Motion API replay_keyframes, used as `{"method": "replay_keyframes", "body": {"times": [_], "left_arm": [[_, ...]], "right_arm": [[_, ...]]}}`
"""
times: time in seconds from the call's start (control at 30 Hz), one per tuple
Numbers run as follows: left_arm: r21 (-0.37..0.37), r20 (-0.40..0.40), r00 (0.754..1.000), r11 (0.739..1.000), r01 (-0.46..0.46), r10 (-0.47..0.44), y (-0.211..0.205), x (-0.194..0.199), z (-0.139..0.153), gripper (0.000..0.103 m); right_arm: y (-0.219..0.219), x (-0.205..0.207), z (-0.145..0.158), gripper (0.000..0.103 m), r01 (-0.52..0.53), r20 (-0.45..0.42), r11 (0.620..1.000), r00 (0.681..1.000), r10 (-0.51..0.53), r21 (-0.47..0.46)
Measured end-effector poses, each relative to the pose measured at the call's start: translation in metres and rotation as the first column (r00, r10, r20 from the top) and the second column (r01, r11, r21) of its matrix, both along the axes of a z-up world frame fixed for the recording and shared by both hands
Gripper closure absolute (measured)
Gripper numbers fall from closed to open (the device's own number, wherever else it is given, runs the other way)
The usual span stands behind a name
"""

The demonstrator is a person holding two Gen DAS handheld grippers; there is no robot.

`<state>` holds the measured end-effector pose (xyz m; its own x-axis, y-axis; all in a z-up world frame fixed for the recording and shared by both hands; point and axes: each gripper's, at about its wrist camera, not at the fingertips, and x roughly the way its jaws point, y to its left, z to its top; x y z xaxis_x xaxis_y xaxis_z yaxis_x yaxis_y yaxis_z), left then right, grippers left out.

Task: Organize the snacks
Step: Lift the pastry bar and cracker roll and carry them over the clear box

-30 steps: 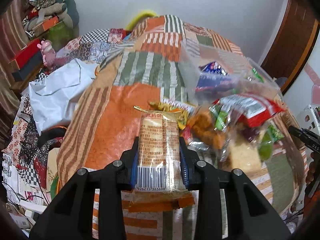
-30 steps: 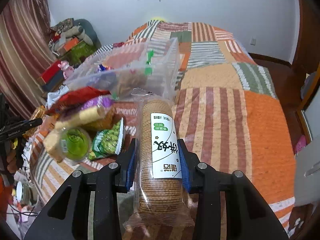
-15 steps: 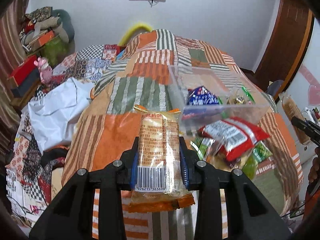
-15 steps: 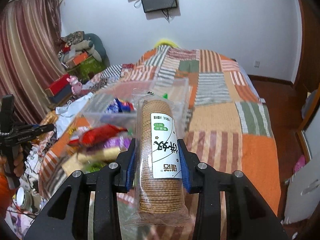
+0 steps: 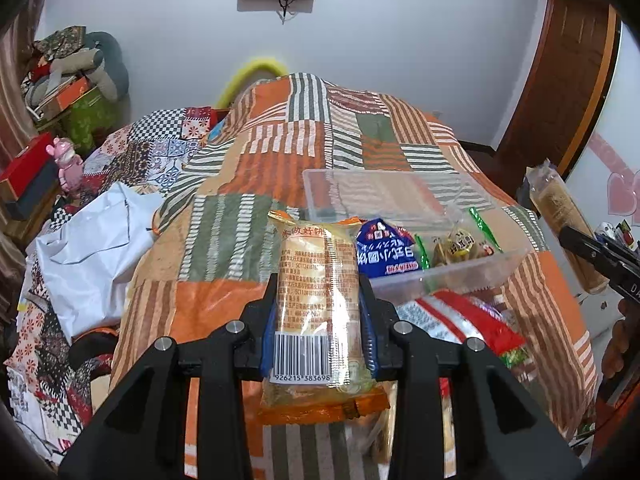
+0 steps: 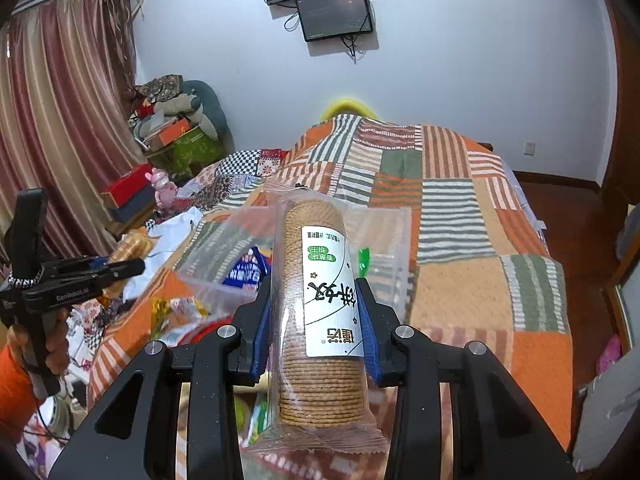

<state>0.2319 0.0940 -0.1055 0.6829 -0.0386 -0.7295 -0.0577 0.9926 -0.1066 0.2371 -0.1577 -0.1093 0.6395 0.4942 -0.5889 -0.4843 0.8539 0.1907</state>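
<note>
My left gripper (image 5: 319, 312) is shut on a yellow-orange cracker pack (image 5: 318, 300) with a barcode, held above the bed. My right gripper (image 6: 318, 312) is shut on a clear sleeve of round brown biscuits (image 6: 322, 316) with a white label. A clear plastic bin (image 5: 400, 216) lies on the patchwork quilt ahead, holding a blue snack bag (image 5: 386, 254) and small wrapped sweets (image 5: 460, 246). Loose snacks, among them a red-and-white bag (image 5: 460, 320), lie in front of the bin. The same bin (image 6: 224, 256) shows behind the biscuit sleeve in the right wrist view.
A patchwork quilt (image 5: 256, 184) covers the bed. A white bag (image 5: 92, 248) lies at its left edge. Boxes and a pink toy (image 5: 68, 164) crowd the left side. A wooden door (image 5: 560, 92) stands at right. The other gripper (image 6: 60, 280) and a hand show at left.
Both grippers have risen and tilted up with their packs still held. The wall and screens came into view, and the bin and loose snacks slid lower in both views.
</note>
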Motion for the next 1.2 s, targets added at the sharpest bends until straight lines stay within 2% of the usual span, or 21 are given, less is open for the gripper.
{"method": "replay_keyframes", "body": {"times": [0.2,0.43,0.77,1.2], "left_arm": [[-0.010,-0.013,1.000,1.000,0.021,-0.021,-0.007,0.026,-0.004,0.069],[0.010,-0.024,0.999,0.999,0.042,-0.042,-0.018,0.051,-0.012,0.069],[-0.017,-0.057,0.997,0.998,0.054,-0.055,-0.026,0.083,-0.025,0.069],[0.022,-0.107,0.992,0.998,0.066,-0.063,-0.029,0.110,-0.050,0.069]], "right_arm": [[0.019,0.017,-0.001,0.069,-0.013,-0.004,1.000,1.000,0.013,-0.002],[0.040,0.036,-0.010,0.069,-0.032,-0.020,0.999,0.999,0.031,-0.016],[0.057,0.064,-0.026,0.069,-0.051,-0.095,0.998,0.994,0.049,-0.022],[0.078,0.091,-0.057,0.069,-0.075,-0.203,0.994,0.978,0.056,-0.084]]}}
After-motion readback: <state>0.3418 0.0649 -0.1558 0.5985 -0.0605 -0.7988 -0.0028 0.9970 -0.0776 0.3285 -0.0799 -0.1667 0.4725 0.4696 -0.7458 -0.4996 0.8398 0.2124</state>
